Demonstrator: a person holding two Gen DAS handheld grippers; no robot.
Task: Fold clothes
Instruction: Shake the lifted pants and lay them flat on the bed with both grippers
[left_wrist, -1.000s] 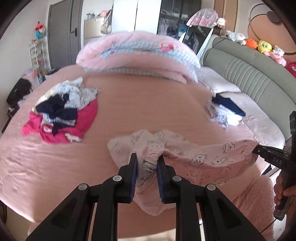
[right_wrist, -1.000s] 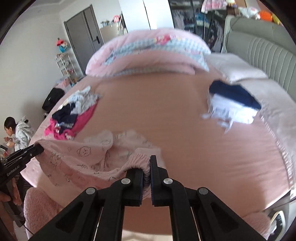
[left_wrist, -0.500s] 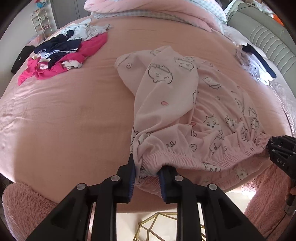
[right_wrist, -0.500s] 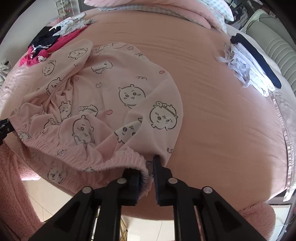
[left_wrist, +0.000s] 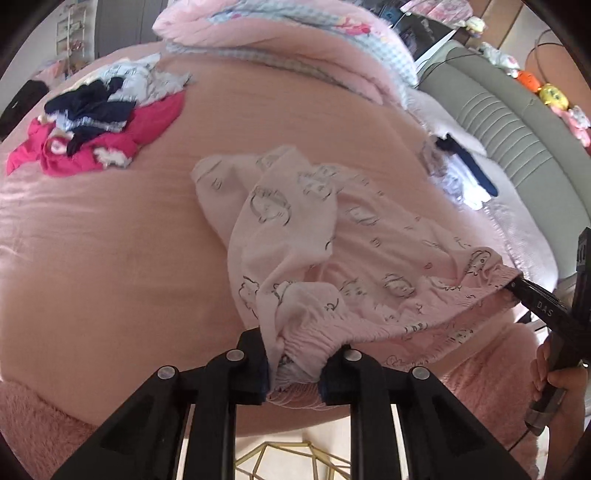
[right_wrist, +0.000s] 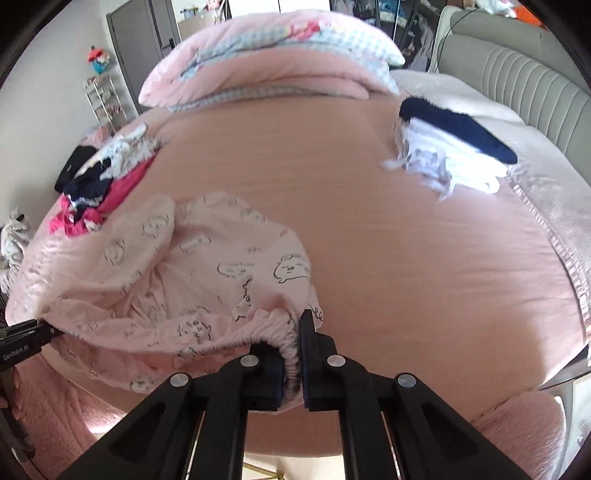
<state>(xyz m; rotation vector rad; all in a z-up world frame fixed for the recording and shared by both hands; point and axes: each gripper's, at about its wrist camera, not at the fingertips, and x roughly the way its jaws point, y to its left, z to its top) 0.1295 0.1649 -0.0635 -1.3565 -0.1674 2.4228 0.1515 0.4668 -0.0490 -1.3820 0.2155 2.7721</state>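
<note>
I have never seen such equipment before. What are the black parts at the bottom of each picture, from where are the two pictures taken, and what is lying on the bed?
No robot is here: a person holds a two-finger gripper in each hand, each with a wide-angle camera looking along its fingers. One picture comes from the left gripper, the other from the right gripper. Both grip the elastic waistband of pink cartoon-print pajama pants, one at each end; the left jaws are closing on it. The pants lie partly spread on the pink bed sheet. Farther away lie an unsorted clothes pile, a small stack of folded clothes and a folded quilt.
</note>
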